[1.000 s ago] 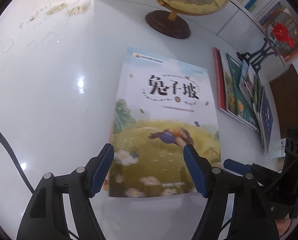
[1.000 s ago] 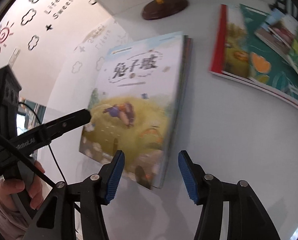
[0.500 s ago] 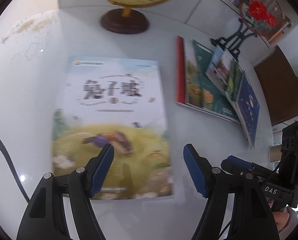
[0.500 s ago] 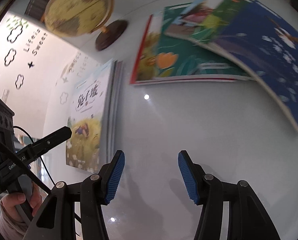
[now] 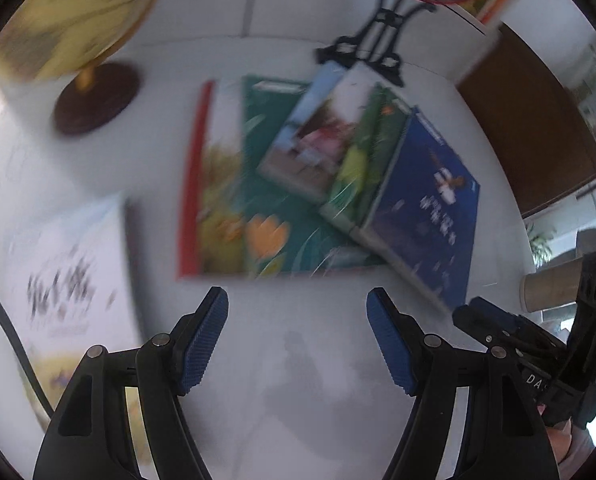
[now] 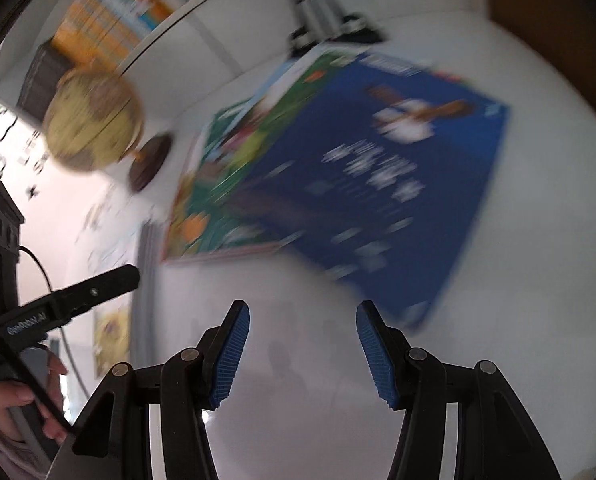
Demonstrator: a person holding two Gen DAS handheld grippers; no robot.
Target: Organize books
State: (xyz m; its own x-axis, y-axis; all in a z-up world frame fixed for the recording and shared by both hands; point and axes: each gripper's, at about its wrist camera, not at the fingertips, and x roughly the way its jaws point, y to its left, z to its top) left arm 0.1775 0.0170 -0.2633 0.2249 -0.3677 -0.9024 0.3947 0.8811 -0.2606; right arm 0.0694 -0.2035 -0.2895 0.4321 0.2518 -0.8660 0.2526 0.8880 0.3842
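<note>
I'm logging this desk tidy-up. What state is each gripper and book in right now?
Left gripper: jaws open, empty.
Right gripper: jaws open, empty.
Dark blue book: tilted, topping the fanned pile.
Red-spined picture book: flat, bottom of pile.
Pale-cover book: flat, apart.

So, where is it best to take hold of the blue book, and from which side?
Probably its near corner. The blue book lies on top of the overlapping books, tilted, and that corner sticks out over the bare white table. The open right gripper is closest, so come in low from the near side, one finger under the edge.
</note>
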